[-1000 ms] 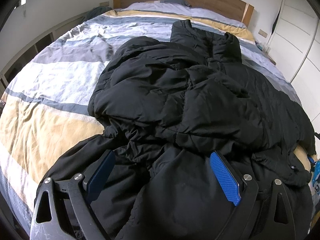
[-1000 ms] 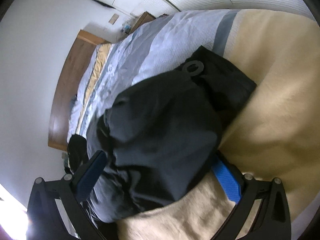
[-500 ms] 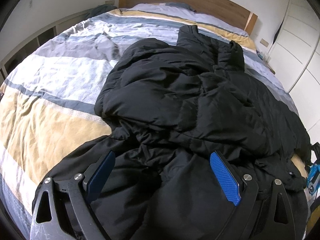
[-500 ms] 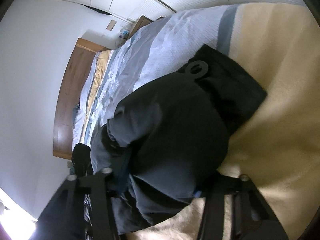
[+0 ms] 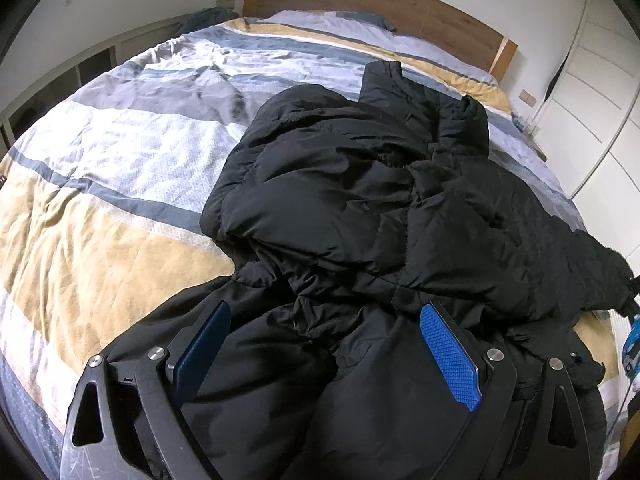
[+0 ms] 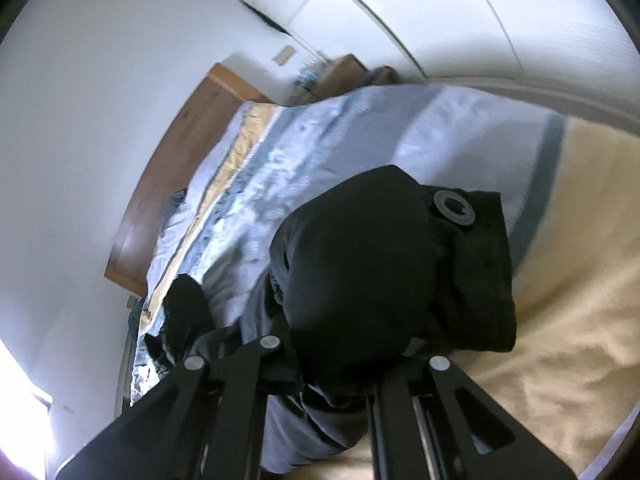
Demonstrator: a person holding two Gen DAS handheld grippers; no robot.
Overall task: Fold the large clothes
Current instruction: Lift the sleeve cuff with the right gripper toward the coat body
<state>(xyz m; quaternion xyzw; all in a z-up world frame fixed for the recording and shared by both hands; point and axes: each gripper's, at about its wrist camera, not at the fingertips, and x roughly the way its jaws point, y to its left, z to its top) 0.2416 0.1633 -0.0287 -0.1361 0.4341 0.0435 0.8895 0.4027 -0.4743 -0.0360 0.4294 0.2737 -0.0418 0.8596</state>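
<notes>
A big black padded jacket (image 5: 360, 208) lies crumpled across the striped duvet (image 5: 120, 168), its collar toward the headboard. My left gripper (image 5: 324, 348) hovers open over the jacket's near hem, blue pads (image 5: 450, 356) wide apart and pressing on nothing. In the right wrist view my right gripper (image 6: 340, 364) is shut on a bunched end of the black jacket (image 6: 360, 264), lifted off the bed; a round black ring (image 6: 454, 207) shows on that cloth. The right pads are hidden in the fabric.
A wooden headboard (image 5: 380, 4) and pillows close the far end of the bed. White wardrobe doors (image 5: 592, 92) stand along the right side, a low shelf unit (image 5: 80, 76) along the left. The beige duvet band (image 6: 568, 280) lies under the right gripper.
The right gripper closed on the jacket's end and rose with it, rolling a little. The left gripper stayed open and drifted slightly over the hem.
</notes>
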